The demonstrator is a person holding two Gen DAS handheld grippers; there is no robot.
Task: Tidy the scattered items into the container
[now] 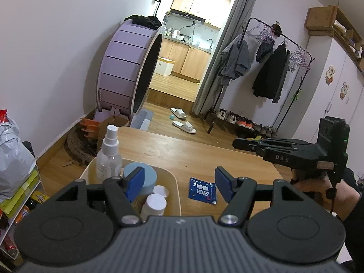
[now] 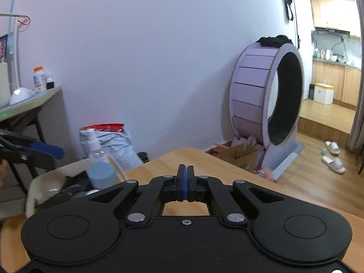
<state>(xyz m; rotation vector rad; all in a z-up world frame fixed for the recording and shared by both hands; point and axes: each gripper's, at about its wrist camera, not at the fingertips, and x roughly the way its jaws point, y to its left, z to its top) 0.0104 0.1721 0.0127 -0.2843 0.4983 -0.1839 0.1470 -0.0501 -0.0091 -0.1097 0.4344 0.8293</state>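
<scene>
The blue sachet point(image 1: 202, 190) lies flat on the wooden table point(image 1: 177, 152), between the blue pads of the left gripper point(image 1: 179, 182) in that view but below and ahead of them, not touched. Just to its left stands the cream container point(image 1: 176, 191), which already holds a clear spray bottle point(image 1: 109, 157), a pale blue round jar point(image 1: 142, 177) and two white-capped bottles point(image 1: 157, 202).

The left gripper stands wide with nothing between its pads. The right gripper point(image 2: 186, 183) has its pads pressed together on nothing and hangs above the table to the right of the left one, pointing across toward the container.

The main risk is the sachet itself: thin and flat on the wood, it gives the pads no edge to bite. A descent that is too shallow would likely close on air; one that presses hard would probably skid the packet along the table, perhaps against the container's wall or off the near edge.

The left pad also hangs right over the jar and caps, so a careless drop or a sideways sweep could knock the tall spray bottle over. With the right gripper reaching across, the two tools could collide above the sachet.
</scene>
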